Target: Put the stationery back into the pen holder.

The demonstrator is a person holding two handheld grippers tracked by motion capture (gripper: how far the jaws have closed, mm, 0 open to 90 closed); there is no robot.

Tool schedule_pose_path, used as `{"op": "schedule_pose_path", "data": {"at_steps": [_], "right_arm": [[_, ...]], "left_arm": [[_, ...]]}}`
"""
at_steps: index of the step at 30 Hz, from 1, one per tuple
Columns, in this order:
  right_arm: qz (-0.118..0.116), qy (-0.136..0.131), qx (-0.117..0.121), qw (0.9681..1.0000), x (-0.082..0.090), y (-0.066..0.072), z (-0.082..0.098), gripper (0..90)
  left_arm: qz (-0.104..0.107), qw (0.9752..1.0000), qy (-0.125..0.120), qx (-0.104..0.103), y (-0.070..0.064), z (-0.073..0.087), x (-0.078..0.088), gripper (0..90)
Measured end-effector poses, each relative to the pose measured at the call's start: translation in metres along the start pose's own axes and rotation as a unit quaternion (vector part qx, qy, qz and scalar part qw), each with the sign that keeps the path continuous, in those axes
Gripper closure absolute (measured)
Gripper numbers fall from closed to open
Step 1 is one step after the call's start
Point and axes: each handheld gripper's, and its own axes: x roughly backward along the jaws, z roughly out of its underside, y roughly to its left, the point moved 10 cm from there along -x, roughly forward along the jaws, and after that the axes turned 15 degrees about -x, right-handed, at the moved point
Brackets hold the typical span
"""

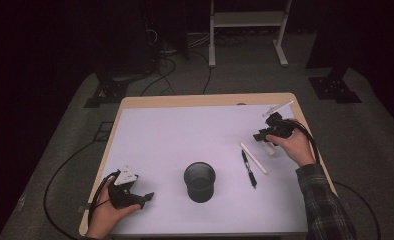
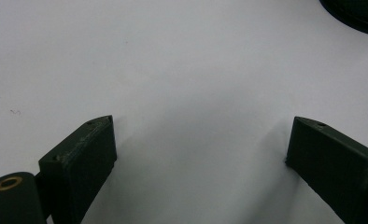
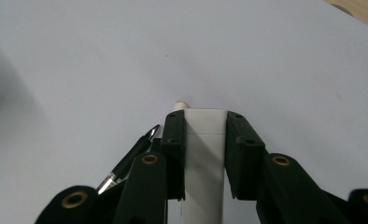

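**Right gripper view: white marker clamped**

The right gripper (image 3: pixel 205 140) pinches a white marker (image 3: pixel 204 158) lengthwise, well right of the black cup (image 1: pixel 200 181), probably for dropping in. The black pen (image 1: pixel 249 168) lies nearer the cup. The left gripper (image 2: pixel 201 144) rests spread, empty, left of it.

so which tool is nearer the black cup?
Left. The left tool lies on the table just left of the cup, jaws open toward it. The right tool is farther off to the cup's upper right, clamped on a white stick.
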Motion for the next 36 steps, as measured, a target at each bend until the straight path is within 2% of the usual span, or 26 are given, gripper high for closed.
{"op": "schedule_pose_path", "data": {"at_steps": [20,30,36], "right_arm": [[-0.034,-0.058,-0.007,0.9977,0.018,0.014,0.018,70.4],[-0.044,-0.077,-0.006,0.9960,0.023,0.024,0.022,70.5],[-0.058,-0.093,-0.007,0.9939,0.029,0.031,0.020,70.5]], "left_arm": [[0.000,1.0000,0.001,0.000,0.000,0.000,0.000,7.6],[0.000,1.0000,0.001,-0.001,0.000,0.000,0.000,7.6],[0.000,1.0000,0.000,0.000,0.000,0.000,0.000,7.6]]}}
